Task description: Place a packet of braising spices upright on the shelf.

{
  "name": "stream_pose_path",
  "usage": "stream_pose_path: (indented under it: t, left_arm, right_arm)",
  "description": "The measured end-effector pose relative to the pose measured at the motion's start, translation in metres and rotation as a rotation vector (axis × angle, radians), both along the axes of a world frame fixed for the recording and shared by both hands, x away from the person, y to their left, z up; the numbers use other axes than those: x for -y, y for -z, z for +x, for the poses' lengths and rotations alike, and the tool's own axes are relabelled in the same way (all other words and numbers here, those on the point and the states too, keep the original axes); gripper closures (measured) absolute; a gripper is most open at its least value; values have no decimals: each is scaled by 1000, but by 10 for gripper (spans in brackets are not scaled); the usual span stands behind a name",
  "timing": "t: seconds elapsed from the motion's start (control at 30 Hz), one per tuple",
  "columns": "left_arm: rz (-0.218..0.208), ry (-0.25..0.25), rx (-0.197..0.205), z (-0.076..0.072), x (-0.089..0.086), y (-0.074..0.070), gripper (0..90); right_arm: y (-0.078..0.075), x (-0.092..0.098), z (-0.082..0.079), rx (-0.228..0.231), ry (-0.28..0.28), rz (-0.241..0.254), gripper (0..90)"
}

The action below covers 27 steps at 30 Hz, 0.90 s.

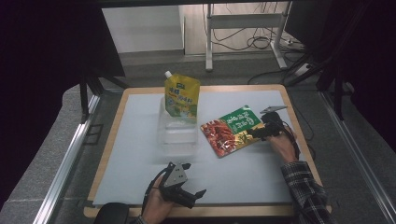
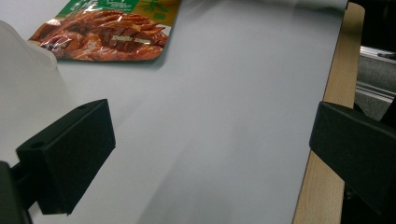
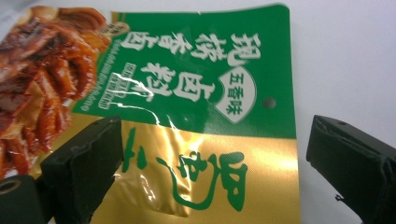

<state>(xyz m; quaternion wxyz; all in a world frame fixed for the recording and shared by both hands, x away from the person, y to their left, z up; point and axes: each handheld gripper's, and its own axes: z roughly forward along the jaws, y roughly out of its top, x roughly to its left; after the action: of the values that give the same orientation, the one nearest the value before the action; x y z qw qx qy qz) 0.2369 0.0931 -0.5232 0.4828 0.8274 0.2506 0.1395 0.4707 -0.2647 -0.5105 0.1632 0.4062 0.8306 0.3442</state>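
Note:
A snack bag, green and gold with red food pictured, lies flat on the white mat right of centre. My right gripper hovers open over the bag's right end. In the right gripper view the jaws of the right gripper stand wide apart, with the snack bag's green and gold end between them. Near the front edge, my left gripper is open over bare mat. The left gripper holds nothing, and the snack bag lies ahead of it.
A yellow spout pouch stands upright at the far end of a clear plastic container in the middle of the mat. The container's wall is close on the left in the left gripper view. The wooden table edge runs along the right.

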Motion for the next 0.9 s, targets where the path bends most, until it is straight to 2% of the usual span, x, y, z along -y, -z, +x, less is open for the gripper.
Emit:
stream_pose_path:
  t: [0.07,0.17,0.47,0.57,0.63,0.67,0.7,0.83,0.9]
  left_arm:
    - [0,1,-1,0,0,0,0]
    - [3,3,-2,0,0,0,0]
    - [4,5,-2,0,0,0,0]
    - [4,5,-3,0,0,0,0]
    - [4,6,-3,0,0,0,0]
    - [4,6,-3,0,0,0,0]
    - [5,6,-3,0,1,0,0]
    - [5,6,-3,0,1,0,0]
    - [6,7,-3,0,1,0,0]
  right_arm:
    - [1,0,1,0,12,7,41]
    - [4,-1,4,-28,34,18,41]
    - [11,-1,7,-71,72,2,37]
    - [10,0,7,-82,71,15,38]
    - [10,1,7,-104,58,64,39]
    - [10,1,7,-104,58,64,39]
    - [9,0,6,-113,49,87,38]
    - [7,-2,4,-100,47,75,38]
    - [2,-2,2,-91,31,94,41]
